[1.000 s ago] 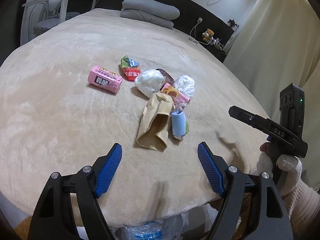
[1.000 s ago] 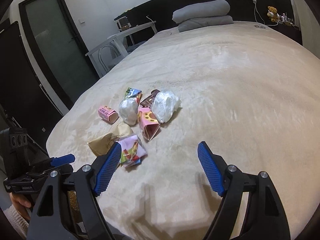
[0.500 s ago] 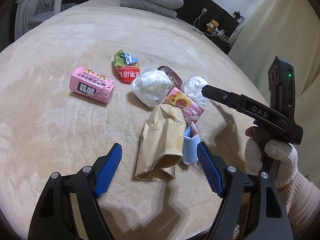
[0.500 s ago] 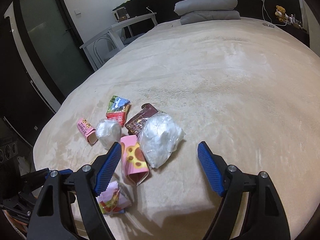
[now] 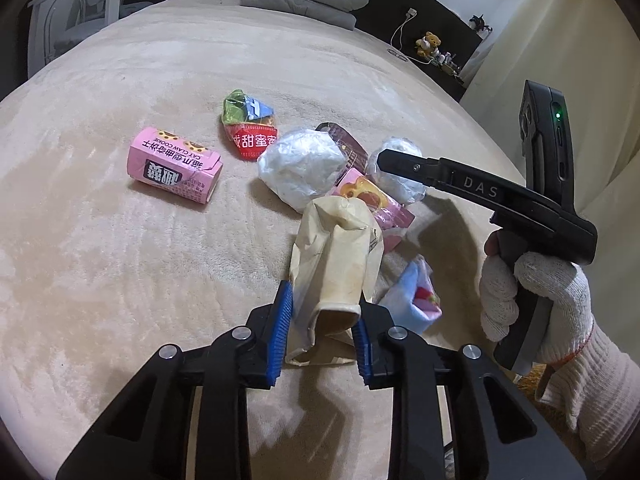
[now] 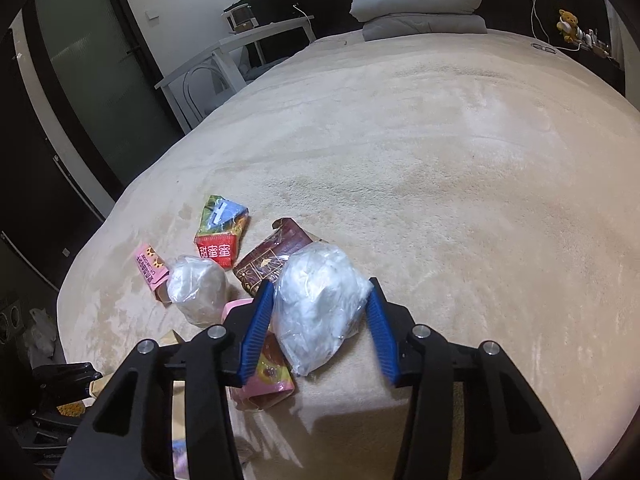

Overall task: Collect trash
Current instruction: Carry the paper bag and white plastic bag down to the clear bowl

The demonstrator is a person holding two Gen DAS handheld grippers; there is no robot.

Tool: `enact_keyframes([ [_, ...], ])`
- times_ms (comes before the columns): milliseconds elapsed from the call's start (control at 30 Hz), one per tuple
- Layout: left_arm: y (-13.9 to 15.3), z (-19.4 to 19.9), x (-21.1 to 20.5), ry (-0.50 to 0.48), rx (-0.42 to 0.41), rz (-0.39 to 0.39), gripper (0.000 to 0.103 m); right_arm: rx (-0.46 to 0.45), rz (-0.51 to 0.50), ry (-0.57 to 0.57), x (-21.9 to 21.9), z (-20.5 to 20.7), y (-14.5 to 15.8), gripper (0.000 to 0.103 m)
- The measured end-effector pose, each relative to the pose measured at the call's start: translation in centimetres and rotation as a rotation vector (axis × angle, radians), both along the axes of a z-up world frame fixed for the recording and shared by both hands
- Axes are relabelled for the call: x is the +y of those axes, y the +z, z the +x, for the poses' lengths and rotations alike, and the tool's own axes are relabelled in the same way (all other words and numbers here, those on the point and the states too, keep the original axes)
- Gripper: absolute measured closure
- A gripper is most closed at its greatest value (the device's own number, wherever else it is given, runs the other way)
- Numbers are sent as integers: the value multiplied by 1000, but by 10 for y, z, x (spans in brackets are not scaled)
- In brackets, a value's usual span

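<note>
Trash lies in a heap on a beige bed point(image 5: 120, 260). My left gripper point(image 5: 322, 336) is shut on the near end of a crumpled brown paper bag point(image 5: 336, 252). My right gripper point(image 6: 320, 324) has its blue pads on both sides of a crumpled clear plastic bag point(image 6: 320, 300), the right pad just short of it; its top finger point(image 5: 460, 180) shows in the left wrist view. Around them lie a pink cookie box point(image 5: 174, 164), a red and green carton point(image 5: 250, 128), a second plastic ball point(image 5: 300, 164), a pink snack box point(image 6: 264, 376) and a brown wrapper point(image 6: 272, 260).
A light blue wrapper point(image 5: 412, 300) lies right of the paper bag. Grey folded bedding point(image 6: 420, 8) sits at the far end of the bed. A white table and chair point(image 6: 224, 68) stand to the left, curtains point(image 5: 568, 40) to the right.
Both grippers have moved forward and down into the heap. The left closed on the paper bag. The right narrowed around the clear plastic bag.
</note>
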State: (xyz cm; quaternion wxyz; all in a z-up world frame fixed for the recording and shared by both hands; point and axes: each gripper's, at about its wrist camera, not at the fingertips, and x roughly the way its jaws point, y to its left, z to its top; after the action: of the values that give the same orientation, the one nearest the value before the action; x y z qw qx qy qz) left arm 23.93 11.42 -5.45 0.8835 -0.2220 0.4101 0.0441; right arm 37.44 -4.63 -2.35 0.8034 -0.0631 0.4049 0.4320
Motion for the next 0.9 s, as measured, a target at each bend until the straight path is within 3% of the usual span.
enact_keyframes([
  [200,6,-8,-2,6,-32,45,76,-1,19,-21,-10,-3,6,57],
  [900,28,-64,3,66,-150,59,76,-19,120,-67,-71,-47,37,57],
])
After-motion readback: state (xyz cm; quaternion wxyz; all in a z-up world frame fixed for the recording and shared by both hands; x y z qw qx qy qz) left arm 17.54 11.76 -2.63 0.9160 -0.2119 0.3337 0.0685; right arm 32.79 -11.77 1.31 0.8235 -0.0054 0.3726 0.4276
